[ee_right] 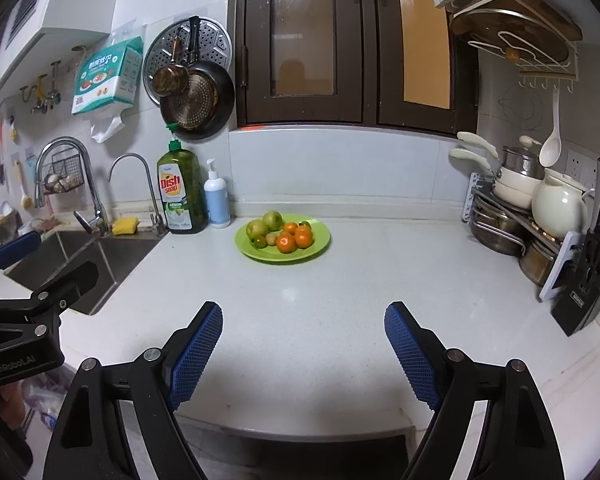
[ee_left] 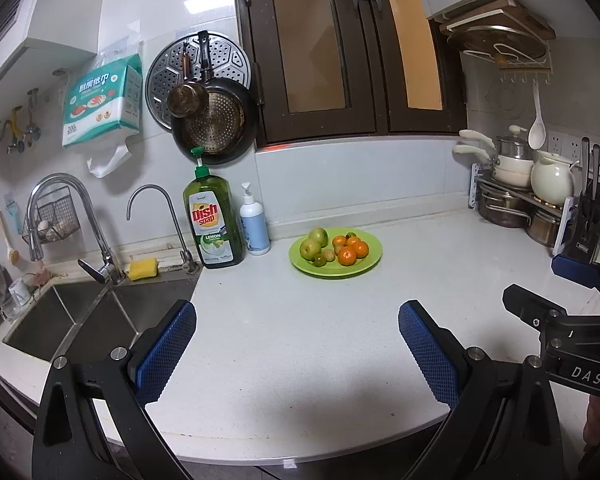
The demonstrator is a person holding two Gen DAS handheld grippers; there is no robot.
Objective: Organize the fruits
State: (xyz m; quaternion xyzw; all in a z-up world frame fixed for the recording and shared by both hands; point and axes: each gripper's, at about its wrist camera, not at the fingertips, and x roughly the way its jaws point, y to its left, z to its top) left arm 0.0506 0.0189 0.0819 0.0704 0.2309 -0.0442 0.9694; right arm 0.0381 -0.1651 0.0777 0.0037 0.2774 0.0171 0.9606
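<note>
Both hand-held grippers, left (ee_left: 296, 348) & right (ee_right: 303, 350), spread wide, empty, low over bare surface (ee_right: 340, 280). Plate (ee_right: 316, 246) w/ fruits (ee_right: 284, 234) lies straight ahead, well apart; roughly equal reach.

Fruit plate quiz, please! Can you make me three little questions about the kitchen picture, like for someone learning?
1. True or false: the fruit lies on a green plate.
2. Which stands nearer the plate: A) the white pump bottle, or B) the yellow sponge?
3. Fill in: the right tool is ____, with nothing between its blue pads.

Key: 1 true. 2 A. 3 open.
</note>
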